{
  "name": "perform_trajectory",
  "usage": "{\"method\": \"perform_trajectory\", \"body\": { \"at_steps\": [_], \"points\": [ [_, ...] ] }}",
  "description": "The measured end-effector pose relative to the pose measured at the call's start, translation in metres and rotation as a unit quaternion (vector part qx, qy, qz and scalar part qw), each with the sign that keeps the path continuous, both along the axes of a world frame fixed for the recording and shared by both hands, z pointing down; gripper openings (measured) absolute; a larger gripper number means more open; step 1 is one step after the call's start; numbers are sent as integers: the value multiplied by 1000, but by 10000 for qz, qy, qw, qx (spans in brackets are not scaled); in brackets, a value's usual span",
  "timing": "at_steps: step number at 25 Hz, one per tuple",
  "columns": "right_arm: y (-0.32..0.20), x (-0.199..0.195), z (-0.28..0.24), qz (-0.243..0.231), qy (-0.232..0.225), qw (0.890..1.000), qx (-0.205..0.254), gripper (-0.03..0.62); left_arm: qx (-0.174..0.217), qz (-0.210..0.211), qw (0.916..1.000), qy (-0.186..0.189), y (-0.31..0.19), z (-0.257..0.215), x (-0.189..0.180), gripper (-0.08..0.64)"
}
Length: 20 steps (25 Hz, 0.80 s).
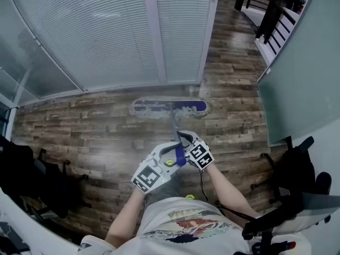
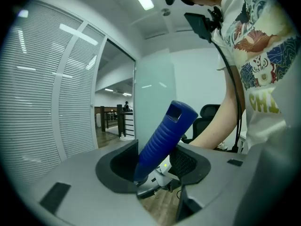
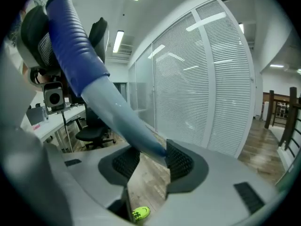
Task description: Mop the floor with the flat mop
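Head view, progress: We judge the mopping under way, not finished. The flat mop (image 1: 175,122) has its mop head (image 1: 169,108) flat on the wooden floor (image 1: 95,137), just in front of the blind-covered glass wall (image 1: 106,36). A pale sheen shows around it. We cannot tell how much floor is already wiped, and the stretch toward the corridor looks left to do.

Head view, grippers: Both meet at the top of the mop, close before our body. The left gripper (image 1: 172,159) is on the blue grip (image 1: 181,155). The right gripper (image 1: 186,142) is just beyond it, on the grey shaft (image 1: 175,127), which slopes away to the mop head well ahead of us.

Left gripper view, hold: The ribbed blue grip (image 2: 164,135) stands tilted between the jaws and fills the gap from pad to pad. We read the left gripper (image 2: 155,166) as clenched on it.

Right gripper view, hold: The shaft (image 3: 122,121) runs down from the blue grip (image 3: 75,46) and passes between the jaws of the right gripper (image 3: 153,161). It lies against one pad, and bare floor shows between it and the other. We judge this a loose, guiding hold, not a clamp.

Right gripper view, below: Only floor and a yellow-green shoe (image 3: 139,214) show under the jaws. The mop head is out of view here.
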State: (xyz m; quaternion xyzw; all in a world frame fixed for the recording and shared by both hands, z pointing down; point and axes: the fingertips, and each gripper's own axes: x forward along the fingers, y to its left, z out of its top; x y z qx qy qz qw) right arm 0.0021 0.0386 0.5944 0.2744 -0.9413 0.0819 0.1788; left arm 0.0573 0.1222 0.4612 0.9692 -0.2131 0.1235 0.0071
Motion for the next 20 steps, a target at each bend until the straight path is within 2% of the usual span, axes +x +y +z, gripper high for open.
{"method": "perform_trajectory", "body": {
  "at_steps": [5,12,15,18,20],
  "points": [
    [101,39,0,-25,-308,9995,47,161,59,-67,9999,62,101,2,41,183],
    [238,67,2,-288,-236,9993,-7,164,-118,-148,9998,38,235,2,73,192],
    [273,76,4,-325,-176,9993,8,166,-45,-153,9999,61,270,4,82,195],
    [289,80,22,-445,163,9989,1,166,117,14,9999,-81,289,23,87,193],
    [296,78,30,-558,233,9982,-2,170,292,72,9995,16,296,29,86,198]
  ]
}}
